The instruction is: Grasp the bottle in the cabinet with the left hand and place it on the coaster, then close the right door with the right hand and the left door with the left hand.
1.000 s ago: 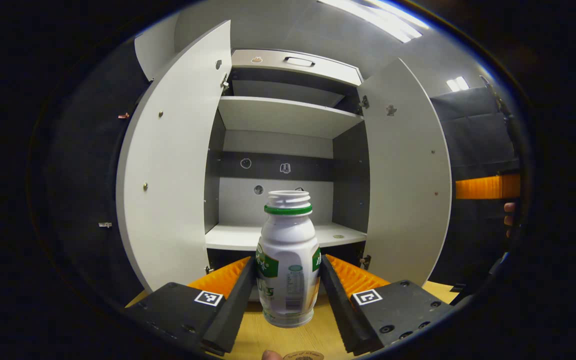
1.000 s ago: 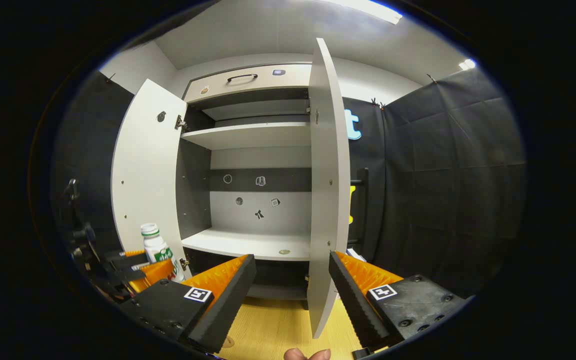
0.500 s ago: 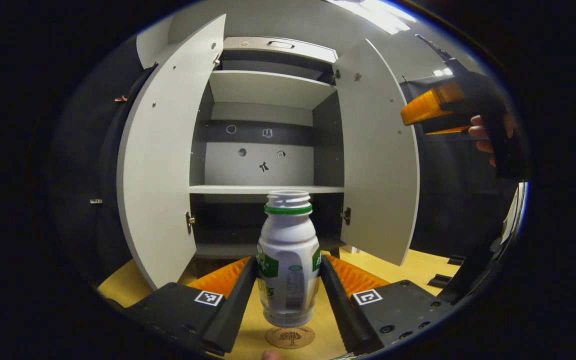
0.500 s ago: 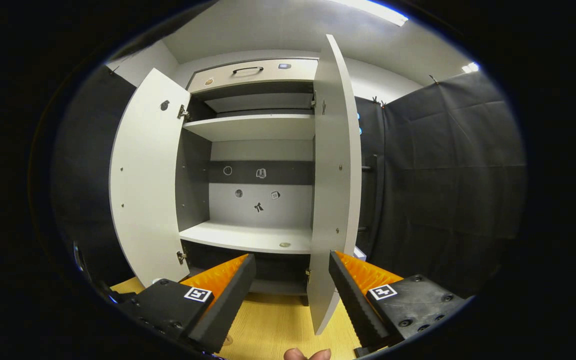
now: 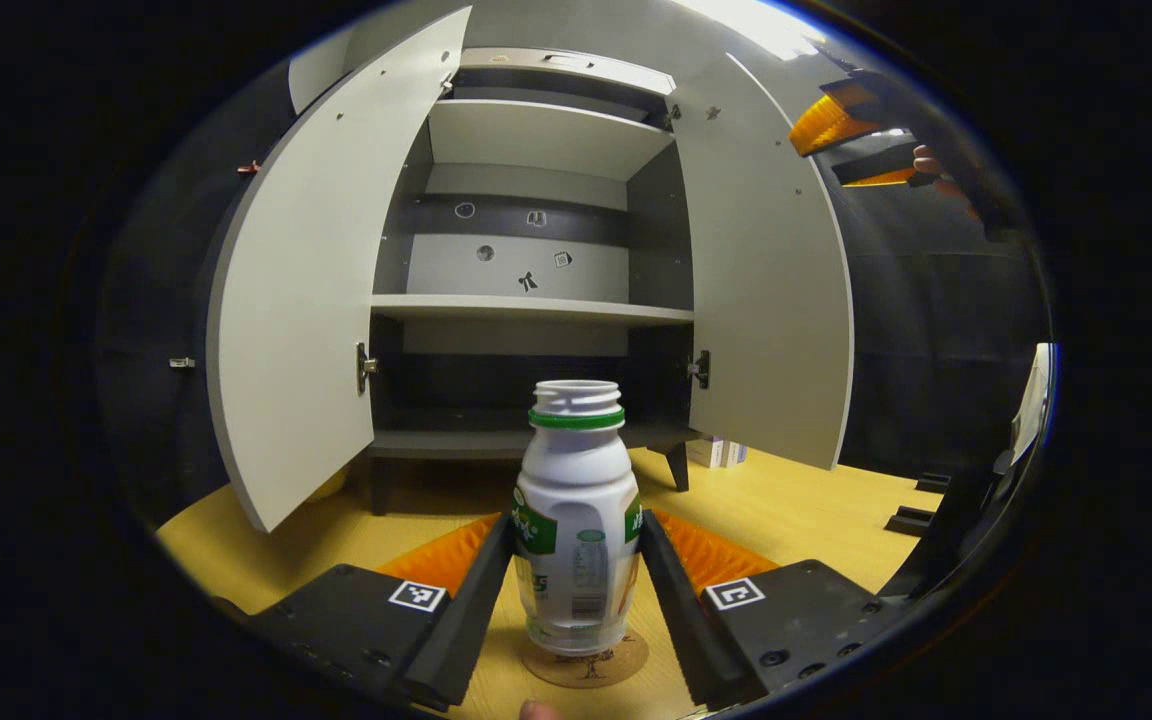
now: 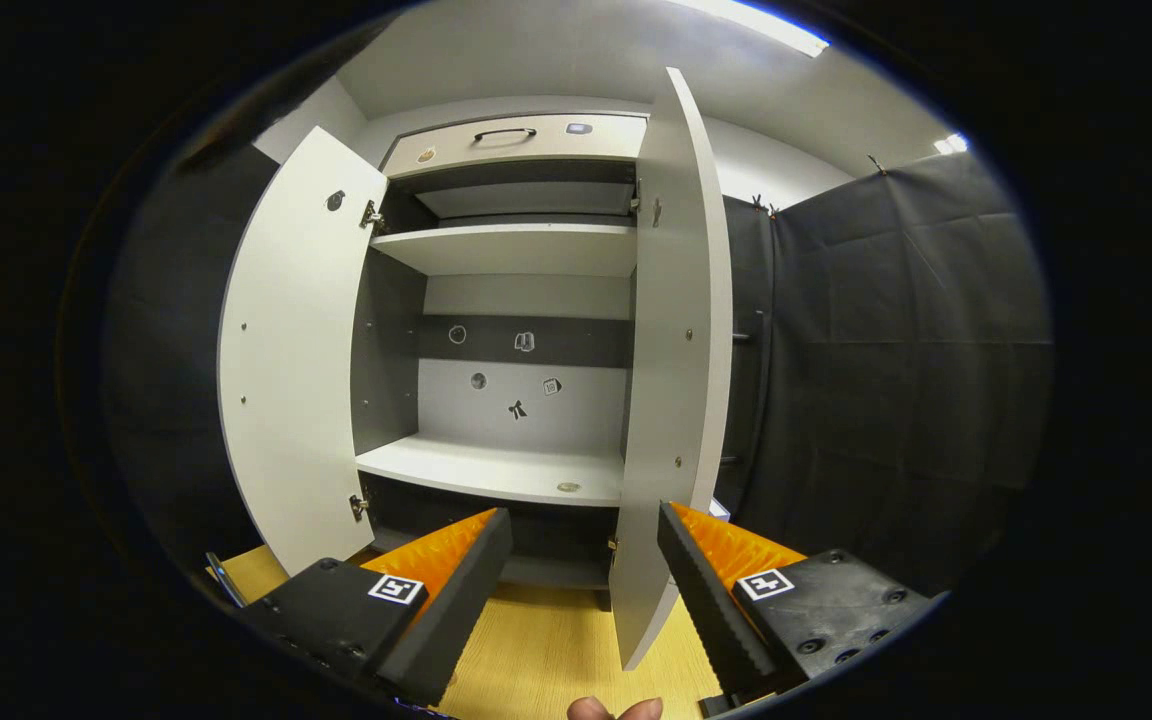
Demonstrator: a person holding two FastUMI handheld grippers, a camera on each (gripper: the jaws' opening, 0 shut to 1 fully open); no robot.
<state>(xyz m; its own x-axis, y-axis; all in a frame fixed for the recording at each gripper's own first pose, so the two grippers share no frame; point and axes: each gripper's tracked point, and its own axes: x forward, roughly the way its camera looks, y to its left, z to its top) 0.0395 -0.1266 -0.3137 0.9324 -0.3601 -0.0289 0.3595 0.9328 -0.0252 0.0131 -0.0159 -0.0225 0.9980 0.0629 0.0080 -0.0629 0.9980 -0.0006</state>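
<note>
L gripper (image 5: 576, 590): jaws closed on the bottle (image 5: 576, 520), one finger on each side of its lower body; bottle upright, no cap, centred btwn them.
Bottle: base over the coaster (image 5: 586, 662) on the table (image 5: 786, 500), near side, in front of the cabinet (image 5: 536, 250); can't tell if base touches coaster or sits just above.
R gripper (image 6: 584, 570): jaws wide apart, nothing btwn them; near edge of the R door (image 6: 671, 400) sits in the gap farther off, not touched. Also seen top right in left gripper view (image 5: 851, 140), high, well apart from bottle.
Doors: L door (image 5: 306, 300) & R door both swung open.
Cabinet: shelves bare, small stickers on back wall.
</note>
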